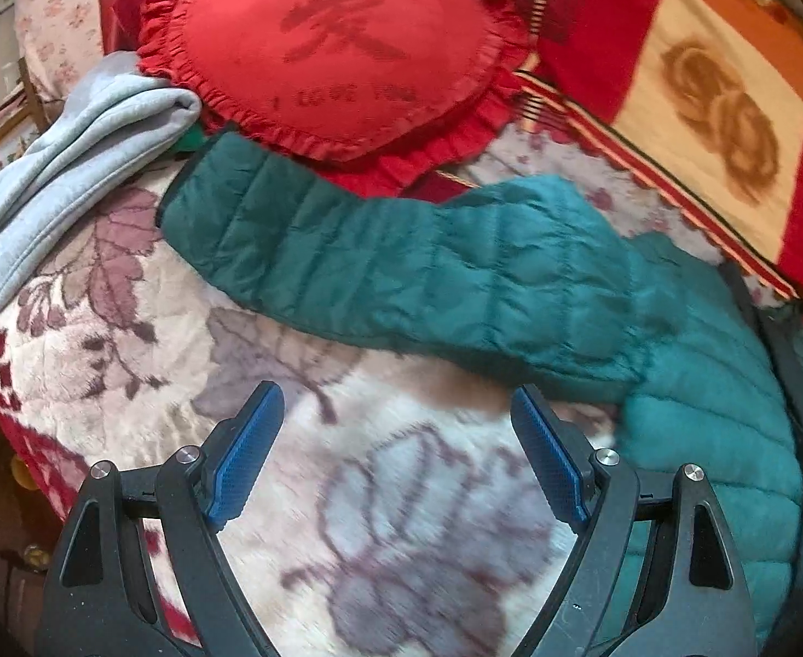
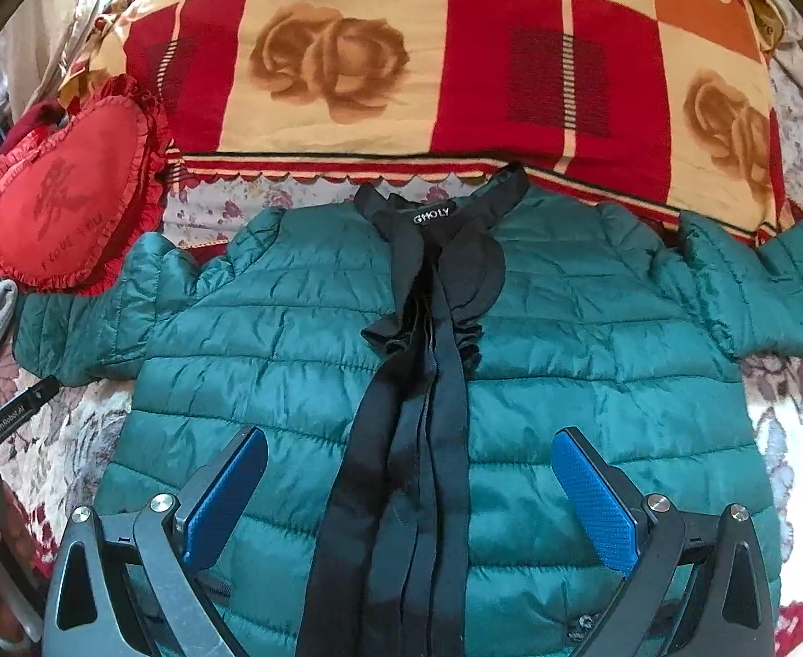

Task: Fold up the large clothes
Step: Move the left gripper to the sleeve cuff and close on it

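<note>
- You are working over a bed spread with a pale floral blanket; a red, cream and orange checked blanket with rose prints fills the upper part of the right wrist view.
- The green quilted jacket lies flat, front up, in the middle of the right wrist view, its black collar toward the top of the frame and a black ribbon placket running down to the bottom edge.
- Your right gripper hangs over the jacket's lower front with its jaws wide apart, one blue pad on each side of the black placket, holding nothing.
- Your left gripper hovers at the bottom of its frame, jaws wide and holding nothing; between them you see only the floral blanket. One jacket sleeve stretches across the middle of that frame, just above the jaws.
- Count: one jacket, two sleeves out to left and right, one red heart cushion, one grey folded garment at the left edge.
- The jacket's hem is cut off by the bottom of the frame, and the right sleeve's cuff runs out at the right edge. The left wrist view is blurred, so the cushion's lettering is hard to read.
</note>
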A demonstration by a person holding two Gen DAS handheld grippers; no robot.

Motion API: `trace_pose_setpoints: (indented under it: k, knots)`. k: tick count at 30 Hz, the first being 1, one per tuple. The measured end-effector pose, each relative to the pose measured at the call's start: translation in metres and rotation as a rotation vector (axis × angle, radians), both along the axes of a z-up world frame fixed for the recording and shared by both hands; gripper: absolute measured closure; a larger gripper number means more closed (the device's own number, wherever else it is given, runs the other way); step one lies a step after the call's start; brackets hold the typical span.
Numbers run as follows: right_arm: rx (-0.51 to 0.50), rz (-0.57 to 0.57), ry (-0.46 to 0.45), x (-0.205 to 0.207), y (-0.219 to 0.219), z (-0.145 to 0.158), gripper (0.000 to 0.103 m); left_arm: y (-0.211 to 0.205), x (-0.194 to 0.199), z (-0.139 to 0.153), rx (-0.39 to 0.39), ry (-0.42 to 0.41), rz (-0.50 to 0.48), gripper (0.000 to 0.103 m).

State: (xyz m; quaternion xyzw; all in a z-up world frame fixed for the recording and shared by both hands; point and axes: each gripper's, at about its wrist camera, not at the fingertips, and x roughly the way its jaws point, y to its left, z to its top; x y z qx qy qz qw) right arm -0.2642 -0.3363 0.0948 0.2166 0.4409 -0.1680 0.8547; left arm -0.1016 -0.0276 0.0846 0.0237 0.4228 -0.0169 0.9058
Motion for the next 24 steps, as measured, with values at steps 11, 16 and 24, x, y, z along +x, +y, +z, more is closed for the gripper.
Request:
trace_pose_setpoints:
  k: [11, 16, 24]
  knots:
    - [0.007, 0.037, 0.002, 0.008, 0.002, -0.008, 0.0, 0.066, 0.06, -0.008, -0.005, -0.001, 0.181, 0.018]
    - [-0.004, 0.051, -0.001, 0.007, 0.005, -0.005, 0.0, 0.102, 0.095, -0.011, -0.02, -0.019, 0.287, 0.018]
    - [0.008, 0.061, 0.003, 0.002, 0.01, -0.002, 0.0, 0.121, 0.136, -0.024, 0.012, -0.015, 0.341, 0.018]
